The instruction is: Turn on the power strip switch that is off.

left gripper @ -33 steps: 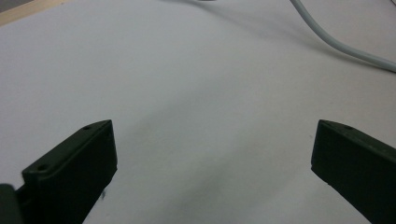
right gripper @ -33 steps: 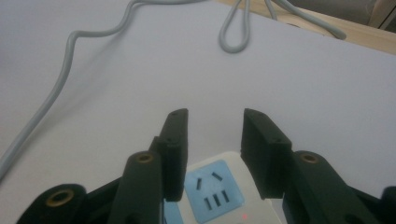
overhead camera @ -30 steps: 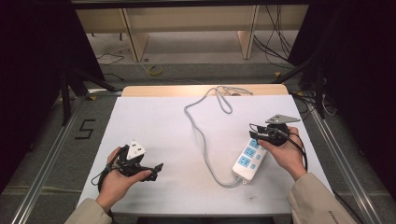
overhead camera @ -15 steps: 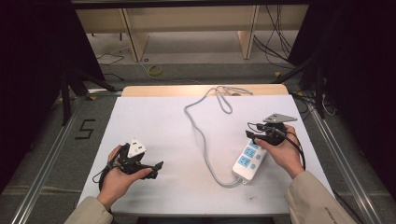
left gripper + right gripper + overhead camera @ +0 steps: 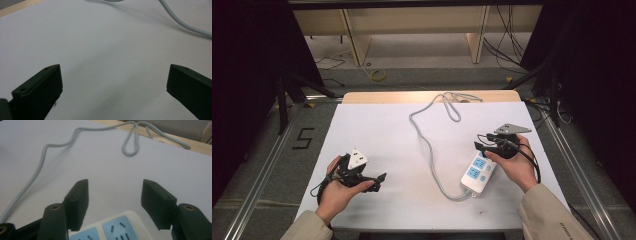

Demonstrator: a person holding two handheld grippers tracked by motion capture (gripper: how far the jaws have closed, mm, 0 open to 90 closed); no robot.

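A white power strip (image 5: 478, 172) with blue sockets lies on the white table (image 5: 382, 130) at the right. Its grey cable (image 5: 422, 145) runs away from me to a loop (image 5: 453, 102) at the far edge. My right gripper (image 5: 480, 145) sits over the strip's far end. Its jaws have just been opening and now stand open. In the right gripper view the strip's end (image 5: 117, 227) lies low between the jaws, and the gripper (image 5: 116, 186) has its pads clear of it. My left gripper (image 5: 379, 180) rests at the near left, open, with bare table between its jaws (image 5: 113, 72).
The cable (image 5: 185, 23) crosses the top right of the left gripper view, well beyond the jaws. A wooden strip (image 5: 422, 96) borders the table's far edge. Beyond it are wooden frames (image 5: 354, 40) and loose cables on the floor. Metal rails (image 5: 259, 165) flank the table.
The right gripper's jaws have spread wider over the strip's far end. Both hands and the strip have stayed where they were.
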